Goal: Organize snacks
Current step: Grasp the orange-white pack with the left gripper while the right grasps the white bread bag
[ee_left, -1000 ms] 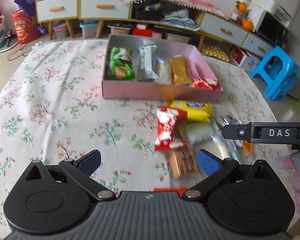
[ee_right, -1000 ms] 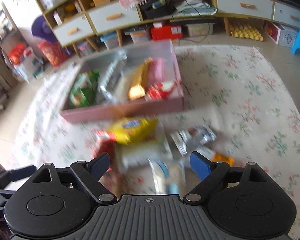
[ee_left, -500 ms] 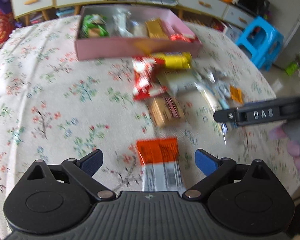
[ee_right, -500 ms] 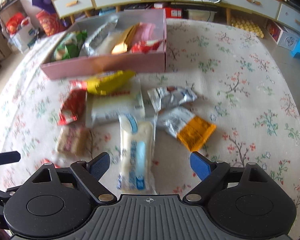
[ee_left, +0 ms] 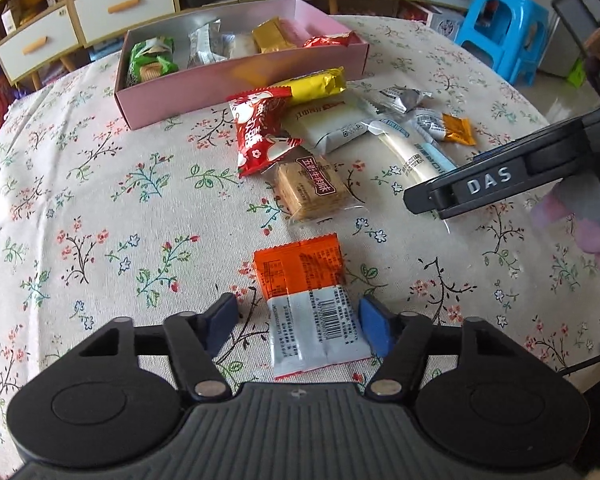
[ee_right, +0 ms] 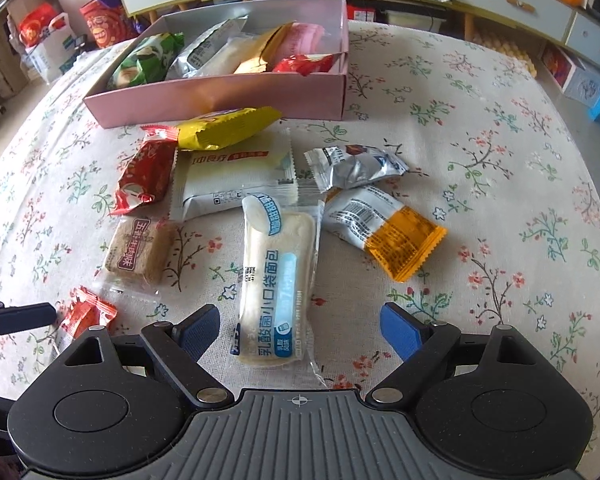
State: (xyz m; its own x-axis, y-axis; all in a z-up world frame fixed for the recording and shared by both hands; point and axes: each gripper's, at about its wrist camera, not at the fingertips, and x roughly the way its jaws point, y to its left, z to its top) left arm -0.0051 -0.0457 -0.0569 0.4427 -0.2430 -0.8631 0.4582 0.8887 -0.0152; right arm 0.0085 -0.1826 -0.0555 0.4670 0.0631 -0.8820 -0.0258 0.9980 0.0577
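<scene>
Six snacks [ee_right: 228,50] inside pink box [ee_right: 220,98]

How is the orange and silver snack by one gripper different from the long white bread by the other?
The orange and silver packet is short and flat with a barcode; the long white bread packet is puffy with blue print. The left gripper has been closing around the first; the right gripper stands wide around the second. Both lie on the flowered tablecloth.
</scene>
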